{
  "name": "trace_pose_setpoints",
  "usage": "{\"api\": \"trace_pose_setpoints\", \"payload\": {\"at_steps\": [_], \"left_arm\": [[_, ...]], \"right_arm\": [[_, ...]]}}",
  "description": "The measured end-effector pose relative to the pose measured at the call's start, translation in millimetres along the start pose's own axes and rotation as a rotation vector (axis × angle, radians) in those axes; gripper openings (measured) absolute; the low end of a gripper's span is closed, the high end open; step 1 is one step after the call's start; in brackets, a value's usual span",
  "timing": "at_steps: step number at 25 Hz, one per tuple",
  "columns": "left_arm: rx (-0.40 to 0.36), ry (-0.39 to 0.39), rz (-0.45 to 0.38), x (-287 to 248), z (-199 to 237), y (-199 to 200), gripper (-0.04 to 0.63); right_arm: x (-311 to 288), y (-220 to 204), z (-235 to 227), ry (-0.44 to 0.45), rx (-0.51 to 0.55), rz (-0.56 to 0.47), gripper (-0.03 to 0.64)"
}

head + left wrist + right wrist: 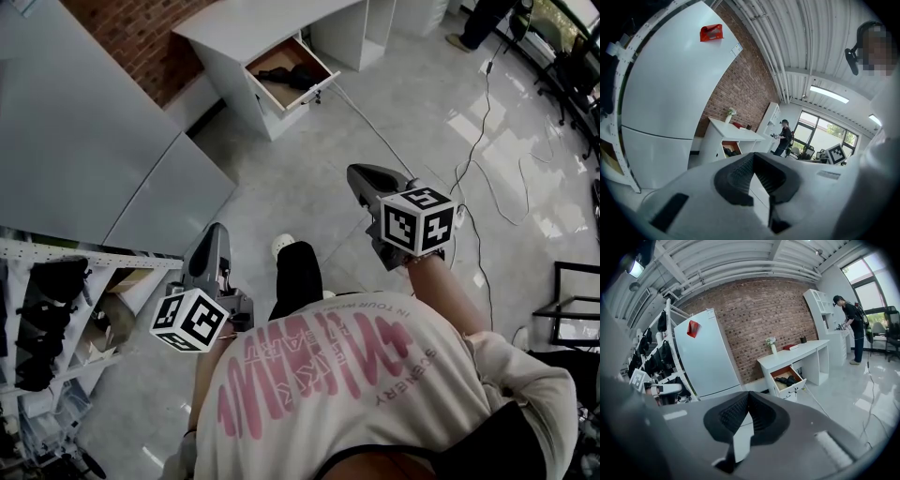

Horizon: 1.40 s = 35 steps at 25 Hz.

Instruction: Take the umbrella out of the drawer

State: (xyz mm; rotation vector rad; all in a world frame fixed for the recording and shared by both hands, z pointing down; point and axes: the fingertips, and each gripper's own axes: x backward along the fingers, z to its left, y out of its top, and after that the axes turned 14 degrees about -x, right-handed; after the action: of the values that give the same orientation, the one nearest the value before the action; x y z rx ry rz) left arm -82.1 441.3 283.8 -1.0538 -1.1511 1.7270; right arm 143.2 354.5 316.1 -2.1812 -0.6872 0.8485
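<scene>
A white desk (253, 23) stands far ahead by the brick wall, its drawer (319, 86) pulled open. A black folded umbrella (298, 77) lies inside the drawer, which also shows in the right gripper view (797, 381) with the umbrella (787, 379) in it. Both grippers are held up in mid-air, far short of the desk. My left gripper (217, 232) points forward with its pads together and nothing between them (753, 157). On the right, my right gripper (361, 174) is likewise shut and empty (748, 394).
A large white refrigerator (84, 141) stands at the left, with a rack (47, 319) of dark items beside it. Cables (478, 141) trail over the glossy floor at the right. Another person (853, 329) stands at a far counter. A black frame (572, 309) sits at the right edge.
</scene>
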Motion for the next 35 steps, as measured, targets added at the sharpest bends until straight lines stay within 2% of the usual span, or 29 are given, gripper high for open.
{"api": "trace_pose_setpoints", "payload": {"at_steps": [9, 23, 29, 35], "left_arm": [[0.016, -0.063, 0.011, -55, 24, 9, 0.003], [-0.016, -0.156, -0.014, -169, 98, 83, 0.003], [-0.013, -0.184, 0.004, -212, 132, 95, 0.003], [-0.010, -0.230, 0.047, -250, 151, 96, 0.003]], "right_arm": [[-35, 11, -14, -0.045, -0.007, 0.012, 0.014], [-132, 104, -21, -0.102, -0.016, -0.072, 0.014], [-172, 132, -29, -0.131, -0.028, -0.105, 0.014], [-208, 137, -40, -0.161, -0.066, -0.096, 0.014]]}}
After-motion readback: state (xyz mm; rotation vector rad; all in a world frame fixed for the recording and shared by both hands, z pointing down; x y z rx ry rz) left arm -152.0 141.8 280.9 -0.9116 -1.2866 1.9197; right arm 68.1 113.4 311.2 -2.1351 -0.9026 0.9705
